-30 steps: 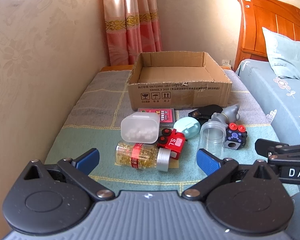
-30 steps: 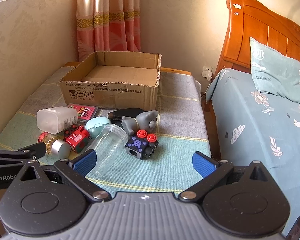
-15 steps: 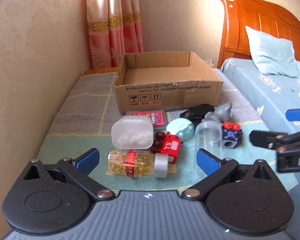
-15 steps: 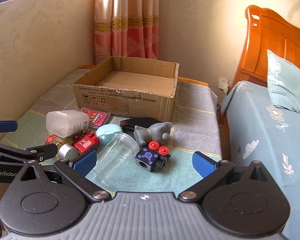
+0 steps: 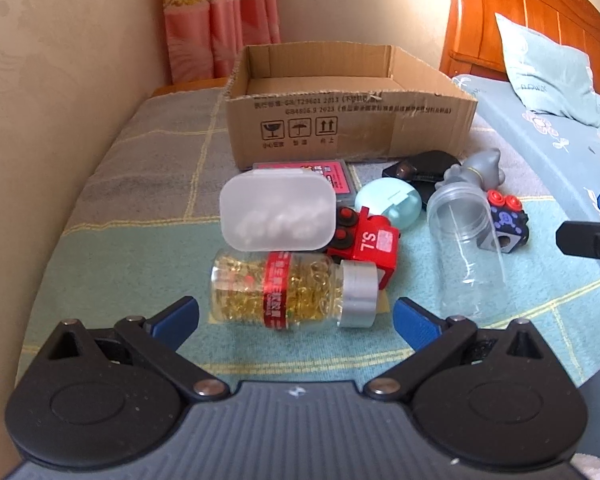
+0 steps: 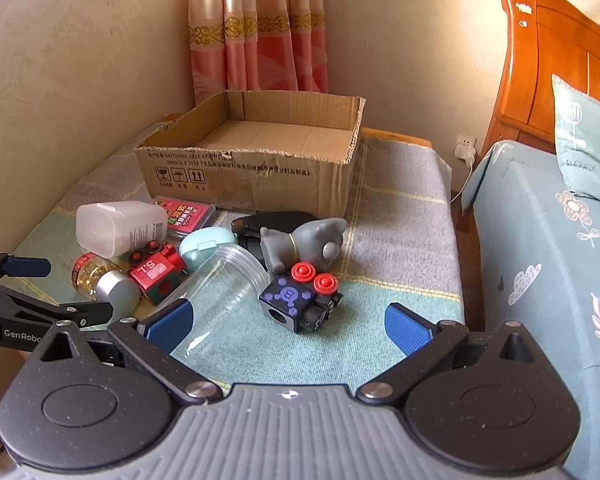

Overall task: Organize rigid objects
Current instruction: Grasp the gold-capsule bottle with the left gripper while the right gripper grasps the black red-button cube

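Note:
An empty cardboard box (image 5: 340,124) stands at the back of the cloth-covered table. In front of it lie a bottle of yellow capsules (image 5: 288,294), a frosted white case (image 5: 278,210), a red toy block (image 5: 366,242), a mint round case (image 5: 388,200), a clear jar (image 5: 466,244), a dark cube with red buttons (image 6: 298,300), a grey figure (image 6: 304,242), a pink flat box (image 5: 332,174) and a black object (image 5: 424,166). My left gripper (image 5: 296,318) is open just in front of the capsule bottle. My right gripper (image 6: 288,326) is open just in front of the cube.
A wall (image 5: 60,100) runs along the table's left side. A bed (image 6: 540,240) with a pillow and wooden headboard (image 6: 548,64) lies to the right. A pink curtain (image 6: 256,32) hangs behind the box.
Both grippers have moved forward and lower toward the pile. The capsule bottle now lies close before the left fingers, the cube before the right ones. No object has moved.

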`<state>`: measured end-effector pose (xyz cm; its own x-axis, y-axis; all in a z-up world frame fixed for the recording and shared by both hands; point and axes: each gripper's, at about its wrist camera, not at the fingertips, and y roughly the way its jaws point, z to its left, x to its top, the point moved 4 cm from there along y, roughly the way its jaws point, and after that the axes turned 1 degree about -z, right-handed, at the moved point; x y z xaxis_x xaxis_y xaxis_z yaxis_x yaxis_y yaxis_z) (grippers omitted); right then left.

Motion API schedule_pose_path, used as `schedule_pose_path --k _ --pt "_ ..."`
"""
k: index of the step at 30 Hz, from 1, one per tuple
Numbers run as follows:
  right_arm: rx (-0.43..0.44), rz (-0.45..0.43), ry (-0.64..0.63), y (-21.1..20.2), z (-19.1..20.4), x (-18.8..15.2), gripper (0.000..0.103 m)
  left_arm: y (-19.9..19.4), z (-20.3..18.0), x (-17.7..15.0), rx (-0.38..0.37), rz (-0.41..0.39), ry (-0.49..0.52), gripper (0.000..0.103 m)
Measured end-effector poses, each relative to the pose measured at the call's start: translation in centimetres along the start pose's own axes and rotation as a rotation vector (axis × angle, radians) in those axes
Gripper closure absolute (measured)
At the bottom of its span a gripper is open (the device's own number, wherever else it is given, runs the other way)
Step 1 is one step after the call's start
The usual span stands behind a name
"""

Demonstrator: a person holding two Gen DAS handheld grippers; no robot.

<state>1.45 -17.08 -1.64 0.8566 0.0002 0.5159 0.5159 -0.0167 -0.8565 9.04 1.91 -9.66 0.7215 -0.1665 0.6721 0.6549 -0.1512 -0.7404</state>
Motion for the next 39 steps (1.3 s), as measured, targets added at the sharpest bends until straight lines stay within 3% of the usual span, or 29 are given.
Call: schedule_pose_path --k 8,20,29,39 --pt "0.021 0.029 -0.033 1.4 -0.2 -0.4 0.0 1.1 1.8 -0.2 0.033 0.021 -0.017 0.001" --pt "-0.064 0.144 -0.055 6.9 -2.9 -2.3 0.0 3.3 2.5 -0.8 0.036 0.061 -0.072 0.0" --pt "-0.076 0.084 -0.055 9.2 -1.6 -1.5 0.0 3.5 2.7 -0.7 0.041 0.055 -0.077 0.0" --pt "-0.15 0.072 0.042 8.5 -4.8 -2.3 0.0 3.2 2.6 -0.8 0.041 0.044 -0.072 0.0"
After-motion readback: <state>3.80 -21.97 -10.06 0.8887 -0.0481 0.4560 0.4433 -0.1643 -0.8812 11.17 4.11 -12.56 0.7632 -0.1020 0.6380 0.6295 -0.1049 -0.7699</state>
